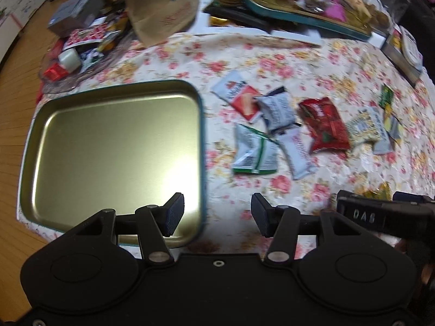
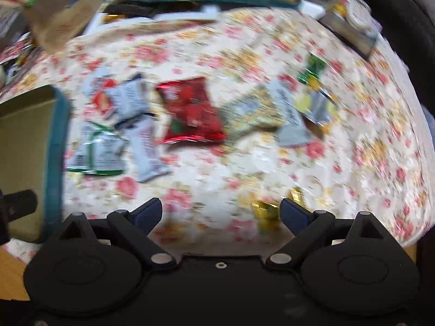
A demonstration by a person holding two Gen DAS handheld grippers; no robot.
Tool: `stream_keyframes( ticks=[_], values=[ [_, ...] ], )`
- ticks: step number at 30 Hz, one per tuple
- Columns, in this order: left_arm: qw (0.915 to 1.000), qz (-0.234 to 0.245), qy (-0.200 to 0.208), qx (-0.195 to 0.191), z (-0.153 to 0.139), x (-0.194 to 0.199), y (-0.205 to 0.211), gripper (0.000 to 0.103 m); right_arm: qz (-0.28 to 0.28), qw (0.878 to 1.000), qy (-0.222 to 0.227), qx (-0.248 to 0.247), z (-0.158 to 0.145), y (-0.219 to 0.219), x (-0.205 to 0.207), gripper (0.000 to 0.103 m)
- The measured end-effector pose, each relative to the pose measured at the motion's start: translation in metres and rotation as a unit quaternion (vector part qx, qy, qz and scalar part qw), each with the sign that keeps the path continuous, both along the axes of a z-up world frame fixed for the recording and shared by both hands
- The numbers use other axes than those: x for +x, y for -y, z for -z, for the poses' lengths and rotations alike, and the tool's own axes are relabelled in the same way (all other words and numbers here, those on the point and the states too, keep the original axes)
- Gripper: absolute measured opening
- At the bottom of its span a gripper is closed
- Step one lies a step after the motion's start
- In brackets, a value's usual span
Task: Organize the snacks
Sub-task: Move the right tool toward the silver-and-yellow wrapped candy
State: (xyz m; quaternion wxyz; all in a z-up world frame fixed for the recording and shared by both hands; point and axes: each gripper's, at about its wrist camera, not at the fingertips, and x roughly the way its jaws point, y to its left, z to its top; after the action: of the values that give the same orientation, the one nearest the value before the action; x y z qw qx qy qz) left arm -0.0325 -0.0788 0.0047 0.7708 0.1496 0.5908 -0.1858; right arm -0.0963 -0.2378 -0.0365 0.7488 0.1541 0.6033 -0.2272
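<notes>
An empty gold tin tray with a teal rim [image 1: 201, 125] lies on the floral tablecloth at the left; its edge shows in the right wrist view [image 2: 58, 135]. Several snack packets lie in a row right of it: a red packet [image 1: 325, 125] [image 2: 190, 111], a white and green one [image 1: 254, 150] [image 2: 95, 149], a grey one [image 1: 277, 108]. My left gripper [image 1: 217, 214] is open and empty, over the tray's near right corner. My right gripper [image 2: 220, 214] is open and empty, near a small gold candy [image 2: 265, 212]. The right wrist view is blurred.
A second teal tray [image 1: 299, 13] full of sweets stands at the back. A brown paper bag [image 1: 160, 8] and a heap of packets lie at the back left. A box [image 1: 402, 54] sits at the far right edge. Wooden floor shows left.
</notes>
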Motion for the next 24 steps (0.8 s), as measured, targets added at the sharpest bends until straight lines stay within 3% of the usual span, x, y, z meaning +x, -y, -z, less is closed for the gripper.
stream_keyframes(
  ticks=[4,9,16,19,24],
  values=[
    [0.9996,0.026,-0.013,0.000,0.004,-0.010,0.024,0.059,0.057,0.998,-0.025,0.028,0.016,0.044,-0.017,0.096],
    [0.9981,0.054,-0.026,0.010,0.014,-0.024,0.050,0.059,0.089,0.995,-0.036,0.040,0.032,0.076,-0.033,0.096],
    [0.9954,0.076,-0.040,0.043,0.040,-0.037,0.069,0.059,0.064,0.997,-0.028,0.030,0.040,0.077,-0.036,0.096],
    [0.9947,0.070,-0.052,0.054,0.052,-0.037,0.070,0.059,0.054,0.998,-0.023,0.025,0.042,0.073,-0.030,0.103],
    [0.9941,0.056,-0.065,0.065,0.065,-0.033,0.067,0.059,0.044,0.999,-0.012,0.022,0.044,0.074,-0.031,0.103]
  ],
)
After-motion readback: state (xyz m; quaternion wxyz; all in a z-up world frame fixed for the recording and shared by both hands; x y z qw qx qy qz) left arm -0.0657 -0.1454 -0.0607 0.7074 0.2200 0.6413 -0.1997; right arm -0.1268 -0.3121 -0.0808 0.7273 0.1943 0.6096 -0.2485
